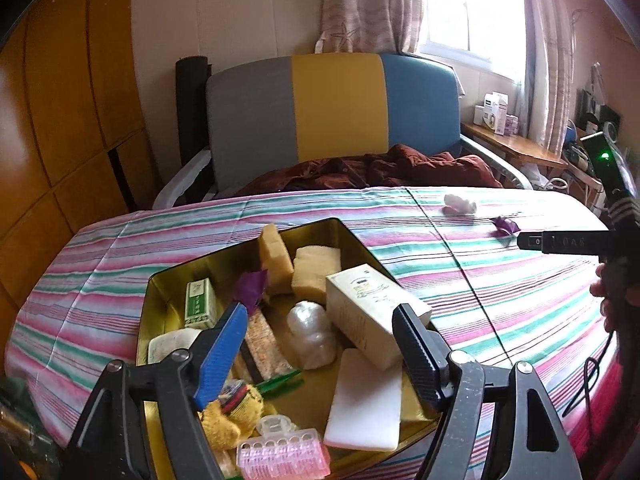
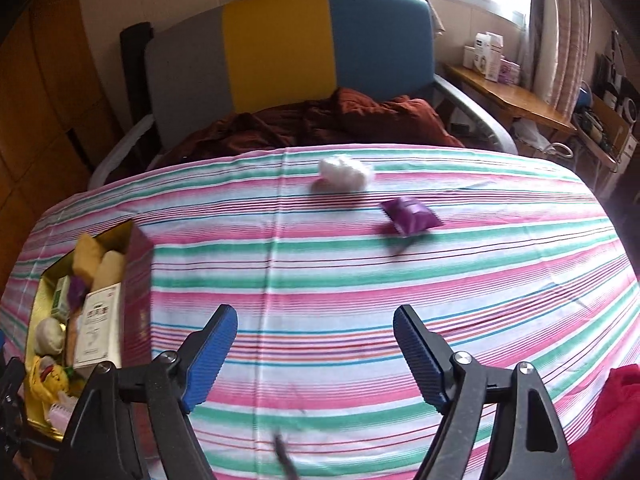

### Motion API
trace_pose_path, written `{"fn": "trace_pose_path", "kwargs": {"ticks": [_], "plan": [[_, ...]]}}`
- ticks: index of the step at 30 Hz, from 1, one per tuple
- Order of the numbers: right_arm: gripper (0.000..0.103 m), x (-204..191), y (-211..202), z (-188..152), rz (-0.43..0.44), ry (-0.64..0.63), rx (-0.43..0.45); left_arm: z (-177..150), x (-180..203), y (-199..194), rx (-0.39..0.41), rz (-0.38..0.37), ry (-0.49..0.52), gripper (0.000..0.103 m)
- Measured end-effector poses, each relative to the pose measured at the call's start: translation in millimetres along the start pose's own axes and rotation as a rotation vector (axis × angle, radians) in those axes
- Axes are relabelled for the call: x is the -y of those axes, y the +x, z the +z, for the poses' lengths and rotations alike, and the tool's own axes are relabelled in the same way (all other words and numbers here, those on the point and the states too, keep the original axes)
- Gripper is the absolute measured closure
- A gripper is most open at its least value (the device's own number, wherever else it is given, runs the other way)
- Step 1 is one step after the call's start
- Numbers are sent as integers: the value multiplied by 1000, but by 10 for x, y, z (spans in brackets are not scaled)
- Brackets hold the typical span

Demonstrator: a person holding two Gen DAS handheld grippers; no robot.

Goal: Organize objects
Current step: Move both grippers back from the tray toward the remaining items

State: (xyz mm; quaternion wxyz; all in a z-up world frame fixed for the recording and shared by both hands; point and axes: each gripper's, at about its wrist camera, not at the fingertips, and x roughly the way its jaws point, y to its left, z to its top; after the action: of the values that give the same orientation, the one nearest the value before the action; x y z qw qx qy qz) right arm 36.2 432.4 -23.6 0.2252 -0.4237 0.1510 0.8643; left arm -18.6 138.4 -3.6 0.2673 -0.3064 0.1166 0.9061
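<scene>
An open gold tin [image 1: 160, 280] sits on the striped tablecloth, filled with two yellow sponges [image 1: 316, 276], a cream carton [image 1: 372, 312], a pearly white bundle [image 1: 310, 332], a white slab [image 1: 364, 400], a pink roller [image 1: 280, 454] and several small items. My left gripper [image 1: 320, 312] hangs open just above the tin, gripping nothing. One black finger [image 1: 560, 242] of the right gripper shows at the right edge. The right gripper [image 2: 316, 312] stands open over bare cloth to the right of the tin [image 2: 136, 248]. Beyond it lie a white wad [image 2: 346, 174] and a purple packet [image 2: 412, 214].
A chair [image 2: 280, 48] with a grey, yellow and blue back stands behind the table, a dark red garment [image 2: 340, 120] on its seat. A wooden side table [image 2: 508, 96] with boxes is at the far right. Red fabric [image 2: 612, 420] lies at the near right corner.
</scene>
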Motion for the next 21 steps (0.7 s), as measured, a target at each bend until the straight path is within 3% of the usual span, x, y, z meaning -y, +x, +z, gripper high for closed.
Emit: {"fn": "trace_pose_path", "kwargs": {"ticks": [13,21], "plan": [[20,493,319,325,-69,49,-57,248,324,131,9,-63,69,25],[20,923,607,459,-99,150,-81,344,490,297,-7,-106,91,25]]}}
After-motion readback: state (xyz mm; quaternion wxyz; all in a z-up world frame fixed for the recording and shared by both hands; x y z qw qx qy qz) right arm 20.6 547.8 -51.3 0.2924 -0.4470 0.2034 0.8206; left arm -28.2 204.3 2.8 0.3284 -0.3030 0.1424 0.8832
